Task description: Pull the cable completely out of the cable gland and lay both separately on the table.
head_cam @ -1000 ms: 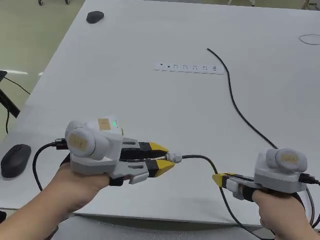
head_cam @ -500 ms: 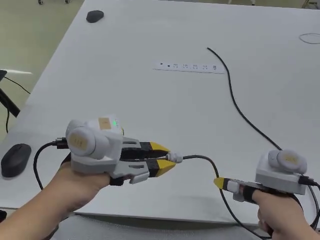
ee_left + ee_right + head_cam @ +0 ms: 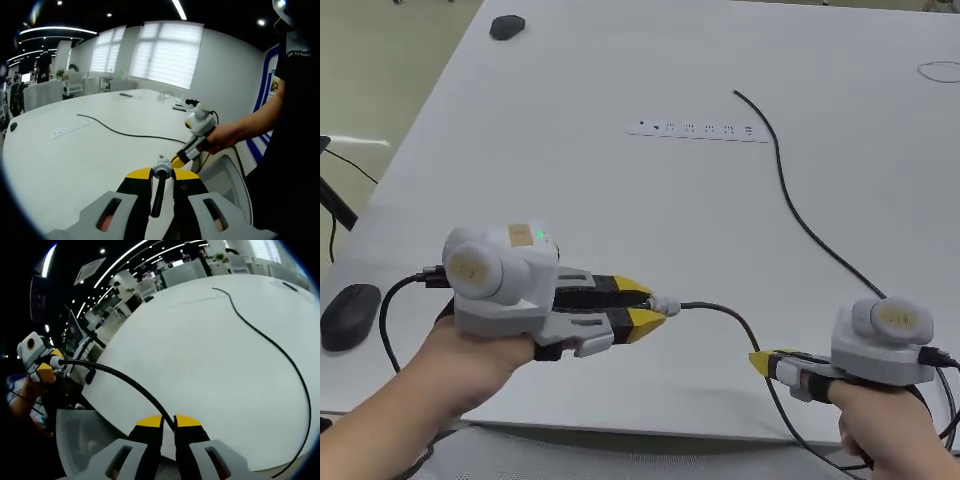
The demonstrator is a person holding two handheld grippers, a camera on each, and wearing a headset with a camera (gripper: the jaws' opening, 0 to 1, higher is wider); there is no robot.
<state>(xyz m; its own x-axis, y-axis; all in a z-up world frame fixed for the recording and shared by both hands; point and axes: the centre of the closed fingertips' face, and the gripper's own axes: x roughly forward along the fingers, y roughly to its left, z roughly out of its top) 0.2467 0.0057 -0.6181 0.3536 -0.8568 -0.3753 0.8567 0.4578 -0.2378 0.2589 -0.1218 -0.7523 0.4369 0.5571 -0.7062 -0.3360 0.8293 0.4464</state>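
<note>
My left gripper is shut on a small white cable gland, which sticks out past its yellow tips just above the table's front edge. A black cable leaves the gland and arcs right into my right gripper, shut on it a short way along. In the left gripper view the gland sits pinched at the jaw tips, and the right gripper is close ahead. In the right gripper view the cable runs from the shut jaws toward the left gripper. The rest of the cable trails across the white table.
A white power strip lies mid-table. One black mouse sits at the near left edge and another at the far left corner. A thin wire loop lies far right. Both hands hover near the front table edge.
The left gripper has drifted slightly left and up with the gland, so the gap to the right gripper is a little wider. Both grips stay as they were.
</note>
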